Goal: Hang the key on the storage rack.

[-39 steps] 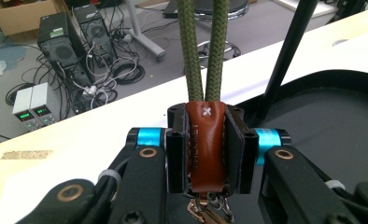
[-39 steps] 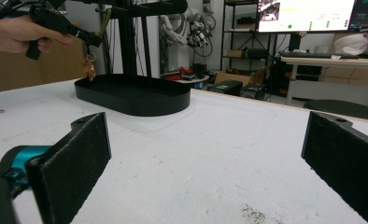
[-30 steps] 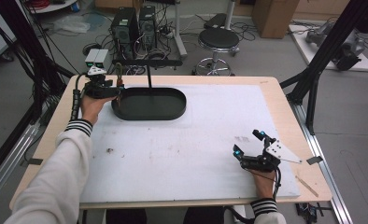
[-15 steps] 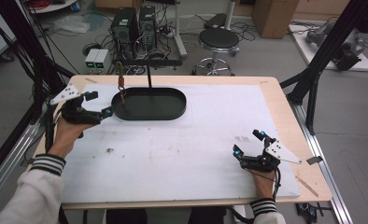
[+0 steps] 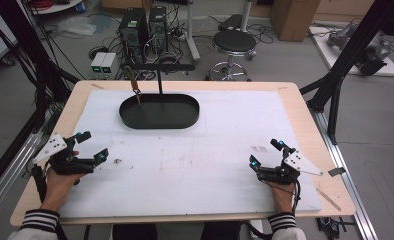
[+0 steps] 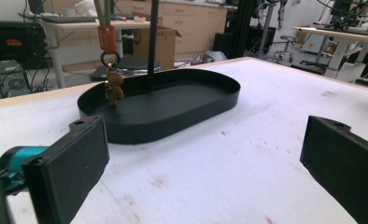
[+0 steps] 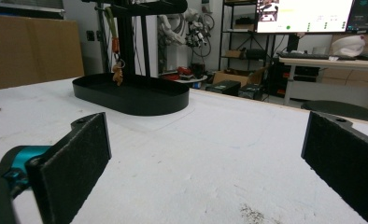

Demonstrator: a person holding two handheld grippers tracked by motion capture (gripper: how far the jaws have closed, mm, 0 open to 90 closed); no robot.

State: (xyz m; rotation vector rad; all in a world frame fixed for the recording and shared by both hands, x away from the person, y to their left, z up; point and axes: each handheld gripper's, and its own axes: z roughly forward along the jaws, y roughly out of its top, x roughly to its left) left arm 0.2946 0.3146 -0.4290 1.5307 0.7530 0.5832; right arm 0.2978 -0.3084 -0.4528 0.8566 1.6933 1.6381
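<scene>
On the white surface (image 5: 195,165) the black tray (image 5: 159,111) sat far ahead. I saw the keychain (image 5: 135,89) hanging upright from its stand's crossbar, up and right of my left gripper (image 5: 91,150), the nearer one. My right gripper (image 5: 265,156) rested well apart. Both stood wide, empty.

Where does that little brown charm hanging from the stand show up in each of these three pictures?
High view: the charm hangs upper left of centre, over the tray's left end.
Left gripper view: charm upper left, above the tray.
Right gripper view: charm upper left, small, far off.
Shared landmark: the black oval tray.
</scene>
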